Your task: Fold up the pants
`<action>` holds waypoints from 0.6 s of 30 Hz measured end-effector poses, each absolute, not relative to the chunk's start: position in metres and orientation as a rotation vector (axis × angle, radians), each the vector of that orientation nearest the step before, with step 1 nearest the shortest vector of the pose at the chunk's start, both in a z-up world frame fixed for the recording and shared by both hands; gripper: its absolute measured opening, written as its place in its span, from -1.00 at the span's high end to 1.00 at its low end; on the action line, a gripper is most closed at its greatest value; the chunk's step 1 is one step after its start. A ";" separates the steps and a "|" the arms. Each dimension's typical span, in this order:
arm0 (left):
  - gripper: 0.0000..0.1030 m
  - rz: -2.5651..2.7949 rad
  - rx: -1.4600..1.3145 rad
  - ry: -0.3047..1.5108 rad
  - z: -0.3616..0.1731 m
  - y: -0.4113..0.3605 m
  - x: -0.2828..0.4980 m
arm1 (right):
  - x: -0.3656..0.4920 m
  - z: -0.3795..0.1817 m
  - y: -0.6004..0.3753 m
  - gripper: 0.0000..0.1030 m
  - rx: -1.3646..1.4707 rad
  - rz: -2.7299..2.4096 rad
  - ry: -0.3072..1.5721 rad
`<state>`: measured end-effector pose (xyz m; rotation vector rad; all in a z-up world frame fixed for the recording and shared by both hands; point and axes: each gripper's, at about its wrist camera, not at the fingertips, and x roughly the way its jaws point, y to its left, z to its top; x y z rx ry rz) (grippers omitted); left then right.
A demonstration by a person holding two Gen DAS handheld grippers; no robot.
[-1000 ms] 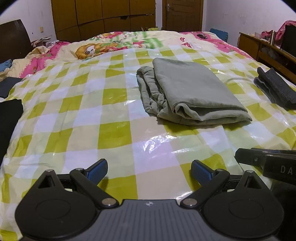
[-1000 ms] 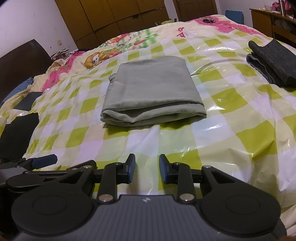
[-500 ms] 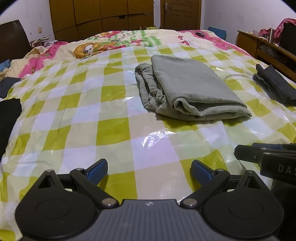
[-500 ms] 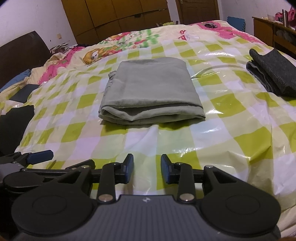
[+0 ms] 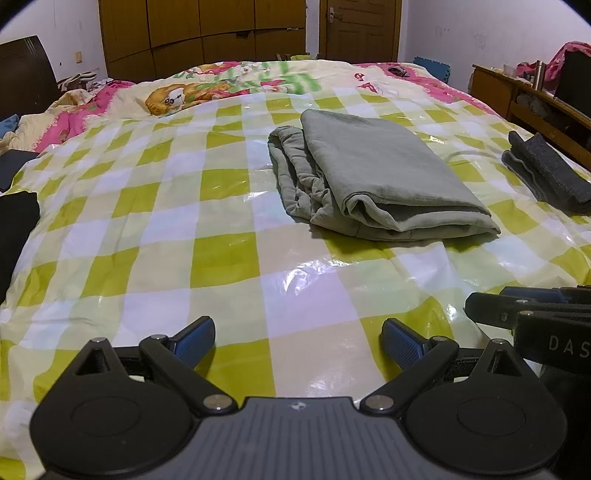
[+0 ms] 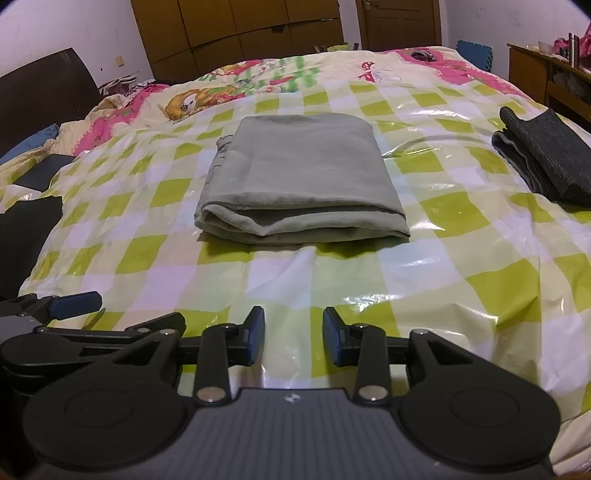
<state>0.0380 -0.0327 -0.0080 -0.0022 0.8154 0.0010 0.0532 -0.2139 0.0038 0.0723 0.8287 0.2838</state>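
Note:
Grey-green pants [image 5: 373, 173] lie folded in a flat stack on the checked plastic sheet [image 5: 221, 254] that covers the bed; they also show in the right wrist view [image 6: 299, 184]. My left gripper [image 5: 297, 341] is wide open and empty, near the bed's front edge, well short of the pants. My right gripper [image 6: 293, 332] is open with a narrower gap, also empty and short of the pants. Each gripper shows at the edge of the other's view.
A folded dark grey garment [image 5: 546, 173] lies at the right, also in the right wrist view [image 6: 543, 151]. Dark clothes [image 5: 14, 229] lie at the left edge. A wooden cabinet [image 5: 532, 99] stands on the right, wardrobes [image 5: 203, 33] behind.
Both grippers have drawn back and risen a little from the pants. The right gripper's gap has widened slightly. The pants have not moved.

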 end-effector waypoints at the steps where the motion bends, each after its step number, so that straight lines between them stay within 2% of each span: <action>1: -1.00 0.000 -0.002 0.815 -0.008 -0.033 0.038 | 0.053 0.004 -0.214 0.29 0.071 0.284 0.829; 18: -1.00 -0.014 0.017 0.804 -0.004 -0.039 0.035 | 0.053 0.005 -0.215 0.29 0.077 0.282 0.822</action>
